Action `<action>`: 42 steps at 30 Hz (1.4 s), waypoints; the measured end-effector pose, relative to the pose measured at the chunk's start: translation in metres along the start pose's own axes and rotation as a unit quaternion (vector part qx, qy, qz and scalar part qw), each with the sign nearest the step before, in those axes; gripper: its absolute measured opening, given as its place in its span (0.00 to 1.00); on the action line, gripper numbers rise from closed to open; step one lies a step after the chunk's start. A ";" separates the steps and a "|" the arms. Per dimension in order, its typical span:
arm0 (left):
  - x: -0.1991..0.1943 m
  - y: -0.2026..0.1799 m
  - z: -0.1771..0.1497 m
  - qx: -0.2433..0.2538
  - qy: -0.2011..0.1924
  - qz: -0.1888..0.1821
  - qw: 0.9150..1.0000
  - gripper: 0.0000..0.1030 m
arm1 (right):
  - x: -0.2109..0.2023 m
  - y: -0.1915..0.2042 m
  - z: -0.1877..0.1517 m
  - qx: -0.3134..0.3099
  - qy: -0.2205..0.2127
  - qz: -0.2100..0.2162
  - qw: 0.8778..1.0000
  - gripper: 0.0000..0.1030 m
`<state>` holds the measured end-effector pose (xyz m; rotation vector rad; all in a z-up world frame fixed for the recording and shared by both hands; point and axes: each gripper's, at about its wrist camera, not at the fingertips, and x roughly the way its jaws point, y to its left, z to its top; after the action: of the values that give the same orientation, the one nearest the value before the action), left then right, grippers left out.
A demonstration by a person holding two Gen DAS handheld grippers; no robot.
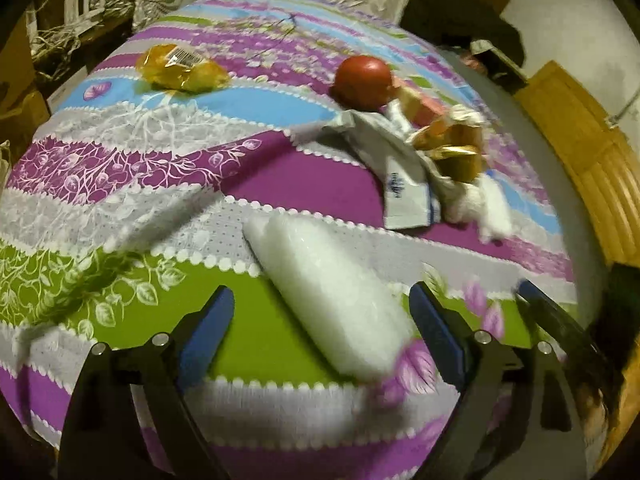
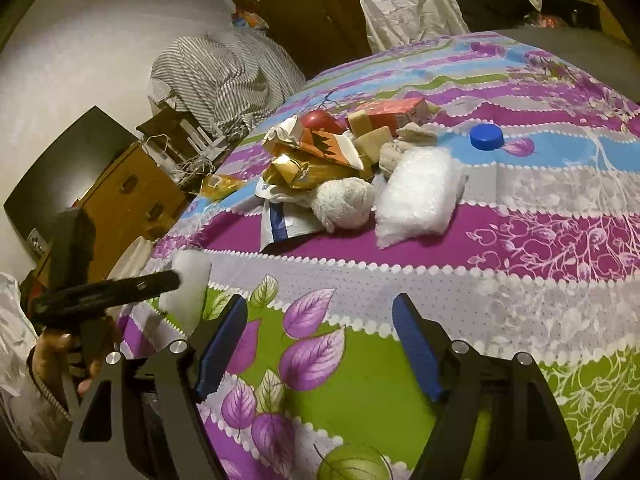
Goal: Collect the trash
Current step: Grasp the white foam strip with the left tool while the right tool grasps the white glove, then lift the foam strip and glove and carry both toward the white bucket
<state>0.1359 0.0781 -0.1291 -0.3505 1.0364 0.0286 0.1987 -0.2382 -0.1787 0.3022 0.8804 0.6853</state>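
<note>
A white bubble-wrap piece (image 1: 328, 292) lies on the flowered tablecloth (image 1: 120, 184) between the jaws of my left gripper (image 1: 322, 292), which is open; its pads do not press on the piece. My right gripper (image 2: 320, 300) is open over bare cloth, nothing between its fingers. Beyond it sits a trash pile: gold wrapper (image 2: 304, 168), orange carton (image 2: 388, 112), white-and-blue paper (image 2: 280, 224), white fluffy wad (image 2: 344, 200), clear bubble bag (image 2: 420, 196). A red apple (image 1: 362, 80) sits by the pile. A yellow wrapper (image 1: 180, 68) and a blue cap (image 2: 486, 136) lie apart.
A white plastic bag (image 2: 408, 8) stands at the table's far edge. Striped cloth (image 2: 224, 76) and a wooden cabinet (image 2: 132, 196) stand off the table's side. A person's hand (image 2: 60, 352) holds the left gripper at the table's near corner. A wooden board (image 1: 580, 140) is beside the table.
</note>
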 end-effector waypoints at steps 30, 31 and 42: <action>0.005 0.007 -0.016 0.029 -0.020 -0.023 0.999 0.36 | 0.100 0.033 0.077 -0.181 0.020 -0.154 0.971 0.40; 0.003 0.006 -0.016 0.028 -0.026 -0.024 0.999 0.35 | 0.091 0.035 0.074 -0.174 0.007 -0.150 0.973 0.39; -0.057 -0.022 -0.017 0.080 -0.150 0.012 0.985 0.33 | -0.004 0.070 0.022 -0.110 -0.106 -0.136 0.979 0.38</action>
<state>0.0965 0.0598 -0.0829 -0.1805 0.7397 0.0186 0.1852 -0.1878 -0.1272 0.0522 0.6204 0.4795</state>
